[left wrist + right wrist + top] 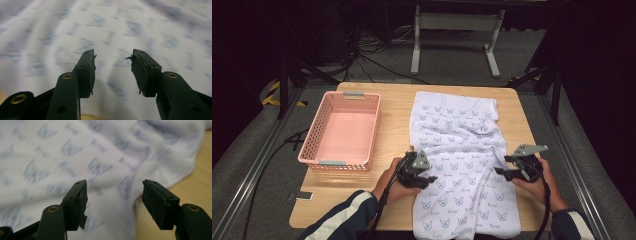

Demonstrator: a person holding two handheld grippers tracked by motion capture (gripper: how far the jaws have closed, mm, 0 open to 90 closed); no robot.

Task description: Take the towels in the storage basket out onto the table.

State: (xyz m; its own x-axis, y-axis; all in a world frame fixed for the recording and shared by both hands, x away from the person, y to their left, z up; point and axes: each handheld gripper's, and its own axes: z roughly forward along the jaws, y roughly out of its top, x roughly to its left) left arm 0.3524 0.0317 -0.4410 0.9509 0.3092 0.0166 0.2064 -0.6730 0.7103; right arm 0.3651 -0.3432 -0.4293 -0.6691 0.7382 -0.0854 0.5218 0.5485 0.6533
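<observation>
A white towel [462,145] printed with small blue cat faces lies lengthwise on the wooden table [394,115], its near end hanging over the front edge. My left gripper [428,176] is at the towel's left edge, open, jaws pointing in over the cloth. In the left gripper view the jaws [112,60] stand apart above the blurred towel [112,25] with nothing between them. My right gripper [506,172] hovers at the towel's right edge, open too. The right gripper view has its jaws [115,187] straddling the hem of the towel [75,150], bare wood [197,182] to the right.
An empty pink perforated basket [314,132] stands on the table left of the towel. A white metal stand [457,20] and cables [377,60] are on the floor behind the table. Dark tripod legs [284,85] flank both far corners.
</observation>
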